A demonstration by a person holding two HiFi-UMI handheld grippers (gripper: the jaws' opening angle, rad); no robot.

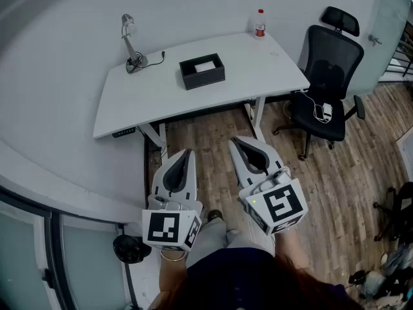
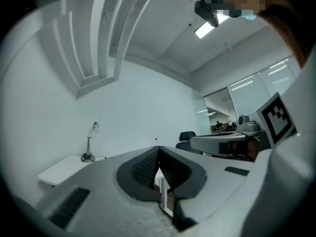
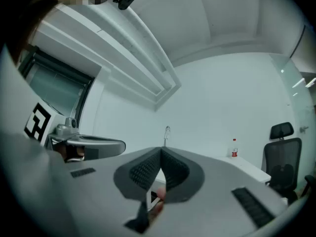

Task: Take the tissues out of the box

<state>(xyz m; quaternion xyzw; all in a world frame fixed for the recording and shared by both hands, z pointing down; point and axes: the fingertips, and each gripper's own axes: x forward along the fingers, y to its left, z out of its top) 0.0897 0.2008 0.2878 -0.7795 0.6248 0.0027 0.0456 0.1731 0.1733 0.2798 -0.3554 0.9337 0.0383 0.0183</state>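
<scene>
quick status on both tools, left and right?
Left tool: closed, nothing between the jaws.
Right tool: closed, nothing held.

Head view: steeply down from above left gripper [image 1: 188, 152], right gripper [image 1: 236, 142], well back from white desk [image 1: 148, 102]. Gripper views: low, along own jaws, tilted up toward wall [image 2: 148, 102], ceiling [image 2: 163, 23], far from desk. Shared across all three: desk lamp [image 1: 131, 44], bottle [image 1: 260, 23], office chair [image 1: 329, 76].

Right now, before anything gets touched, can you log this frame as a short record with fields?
stage: not started
left tongs: shut, empty, short of the desk
right tongs: shut, empty, short of the desk
box: black, open top, mid-desk
tissues: white, inside box
desk: white; lamp left, bottle back right
chair: right of desk
</scene>
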